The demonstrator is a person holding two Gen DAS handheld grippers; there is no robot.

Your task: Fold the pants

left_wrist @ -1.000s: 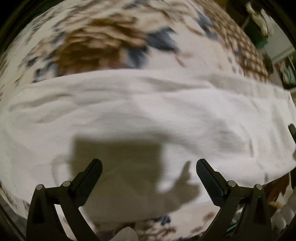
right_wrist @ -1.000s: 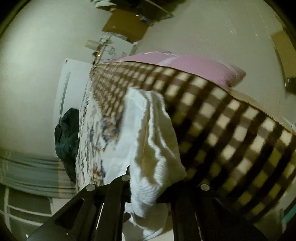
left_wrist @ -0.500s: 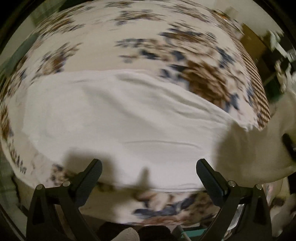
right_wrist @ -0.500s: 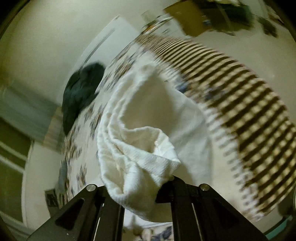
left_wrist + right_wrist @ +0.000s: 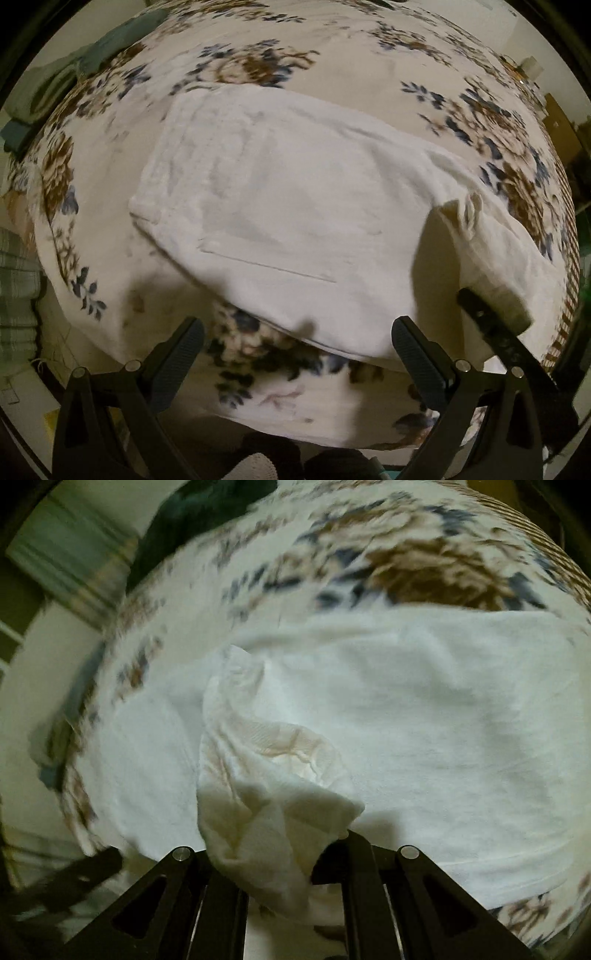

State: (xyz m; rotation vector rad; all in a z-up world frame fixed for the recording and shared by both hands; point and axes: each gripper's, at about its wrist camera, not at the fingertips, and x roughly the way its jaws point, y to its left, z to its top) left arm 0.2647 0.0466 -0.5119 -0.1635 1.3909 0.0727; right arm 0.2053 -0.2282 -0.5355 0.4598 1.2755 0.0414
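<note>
White pants (image 5: 280,206) lie spread on a floral bedspread (image 5: 258,62), waistband at the left. My left gripper (image 5: 295,354) is open and empty above the near edge of the pants. My right gripper (image 5: 273,849) is shut on a bunched end of the pants (image 5: 266,782) and holds it over the flat part (image 5: 443,709). In the left wrist view the right gripper (image 5: 491,317) shows at the right with the lifted cloth (image 5: 476,240) folded back over the pants.
A dark green garment (image 5: 192,513) lies at the far end of the bed. A brown checked blanket (image 5: 565,295) lies at the right edge. The bed's near edge (image 5: 295,417) drops off below my left gripper.
My right gripper has swung the held pants end from up by the checked blanket over onto the flat pants. My left gripper has pulled back and left, showing the waistband end.
</note>
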